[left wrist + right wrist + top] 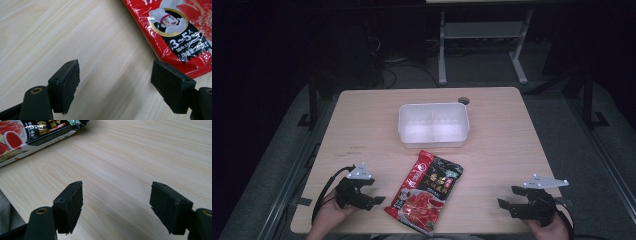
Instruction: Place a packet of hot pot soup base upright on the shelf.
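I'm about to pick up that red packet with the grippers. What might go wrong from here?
1. The red packet lies flat and glossy on the table; the open left gripper may slide off its film rather than pinch it.
2. Its near end reaches the table's front edge, so a push could tip it off.
3. The white divided tub sits just behind; a forward shove could bump it.

The red packet runs off the left gripper view's top and right edges, its small print unreadable.
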The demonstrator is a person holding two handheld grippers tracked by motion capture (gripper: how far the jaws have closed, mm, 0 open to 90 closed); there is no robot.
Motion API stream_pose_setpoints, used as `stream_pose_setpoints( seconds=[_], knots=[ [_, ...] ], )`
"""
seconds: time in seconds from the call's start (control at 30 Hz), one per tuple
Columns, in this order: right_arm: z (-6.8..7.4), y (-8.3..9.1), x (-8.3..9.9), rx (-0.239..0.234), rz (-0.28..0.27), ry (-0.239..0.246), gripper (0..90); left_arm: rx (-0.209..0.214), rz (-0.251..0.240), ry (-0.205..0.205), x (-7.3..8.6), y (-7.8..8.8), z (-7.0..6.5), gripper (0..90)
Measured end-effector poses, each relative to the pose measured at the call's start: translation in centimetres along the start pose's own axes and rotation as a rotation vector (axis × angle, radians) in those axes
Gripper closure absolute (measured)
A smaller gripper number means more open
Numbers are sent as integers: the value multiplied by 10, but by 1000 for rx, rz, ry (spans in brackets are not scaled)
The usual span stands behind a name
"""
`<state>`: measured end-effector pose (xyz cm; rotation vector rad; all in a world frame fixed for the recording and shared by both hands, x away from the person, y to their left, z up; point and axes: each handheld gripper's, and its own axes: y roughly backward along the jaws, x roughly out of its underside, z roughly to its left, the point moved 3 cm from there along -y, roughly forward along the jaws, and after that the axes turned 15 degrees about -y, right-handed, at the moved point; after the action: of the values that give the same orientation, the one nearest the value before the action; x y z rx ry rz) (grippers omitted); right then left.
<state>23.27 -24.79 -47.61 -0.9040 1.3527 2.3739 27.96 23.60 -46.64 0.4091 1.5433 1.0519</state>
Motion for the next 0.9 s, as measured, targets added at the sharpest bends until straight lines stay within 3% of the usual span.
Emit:
stream_pose_setpoints(
  seconds=[0.5, 0.9],
  knots=[
    [13, -7, -11, -34, 5, 16, 261, 10, -20, -26, -20, -6, -9, 282],
    [37, -34, -41, -62, 79, 58, 382, 55, -60, -36, -39, -7, -17, 416]
  ],
)
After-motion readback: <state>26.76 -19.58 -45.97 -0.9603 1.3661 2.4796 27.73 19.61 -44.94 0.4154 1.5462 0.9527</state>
